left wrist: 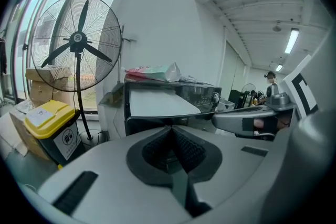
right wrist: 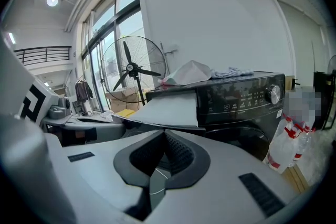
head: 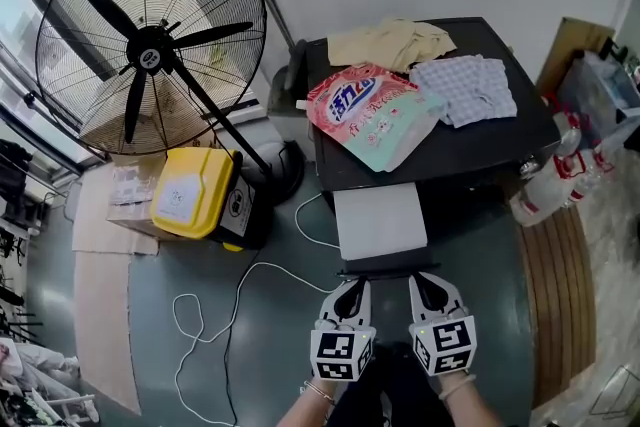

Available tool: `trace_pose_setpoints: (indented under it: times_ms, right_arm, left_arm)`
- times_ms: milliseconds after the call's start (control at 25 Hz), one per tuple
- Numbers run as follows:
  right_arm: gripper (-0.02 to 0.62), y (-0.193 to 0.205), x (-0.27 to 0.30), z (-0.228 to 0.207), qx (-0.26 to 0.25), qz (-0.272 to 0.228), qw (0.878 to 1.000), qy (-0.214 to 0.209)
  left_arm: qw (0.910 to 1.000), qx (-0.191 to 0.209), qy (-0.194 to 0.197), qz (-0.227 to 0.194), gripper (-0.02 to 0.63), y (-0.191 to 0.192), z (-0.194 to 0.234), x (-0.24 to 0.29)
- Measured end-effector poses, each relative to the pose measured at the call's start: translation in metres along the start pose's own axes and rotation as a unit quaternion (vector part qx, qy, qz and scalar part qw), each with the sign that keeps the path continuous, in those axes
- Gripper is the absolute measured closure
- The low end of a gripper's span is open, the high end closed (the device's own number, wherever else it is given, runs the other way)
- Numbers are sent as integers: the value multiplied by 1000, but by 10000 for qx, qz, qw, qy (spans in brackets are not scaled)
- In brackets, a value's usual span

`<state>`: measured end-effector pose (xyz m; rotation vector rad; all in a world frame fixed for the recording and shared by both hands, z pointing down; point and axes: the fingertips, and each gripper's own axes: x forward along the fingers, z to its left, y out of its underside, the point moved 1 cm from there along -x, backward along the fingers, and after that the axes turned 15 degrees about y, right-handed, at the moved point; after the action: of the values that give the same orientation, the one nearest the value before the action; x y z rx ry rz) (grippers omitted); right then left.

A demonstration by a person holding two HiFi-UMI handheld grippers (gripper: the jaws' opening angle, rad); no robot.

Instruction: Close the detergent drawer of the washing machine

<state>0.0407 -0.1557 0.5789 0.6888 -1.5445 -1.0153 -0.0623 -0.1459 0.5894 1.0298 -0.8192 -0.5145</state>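
Jutting from the washing machine [head: 470, 150], the detergent drawer [head: 380, 223] stands open; left hand-held gripper [head: 349, 287] and right hand-held gripper [head: 422, 283] — jaws pinched together, empty — sit just before its front, likely to push

I see the black washer [head: 480, 150] top carrying a pink detergent bag [head: 372, 113], a beige cloth [head: 392, 42] and a checked cloth [head: 465, 87] touching the bag. On the grey floor [head: 200, 355] I make out a fan [head: 150, 45], a yellow bin [head: 192, 192] beside it, flat cardboard [head: 105, 305], a white cable [head: 235, 300] and bottles [head: 545, 190] by the washer.
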Motion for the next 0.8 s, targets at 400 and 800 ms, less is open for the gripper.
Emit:
trace_pose_setpoints:
  times_ms: [400,800]
  right_arm:
    - [571,-5,9,-2,67,-50,10000,52]
    - [569,-22,24,0,34,-176,9998,-30]
  left_arm:
    - [10000,10,19,-23,591,-5,6,7]
    - [9999,-41,-103,-102,591,-21,22,16]
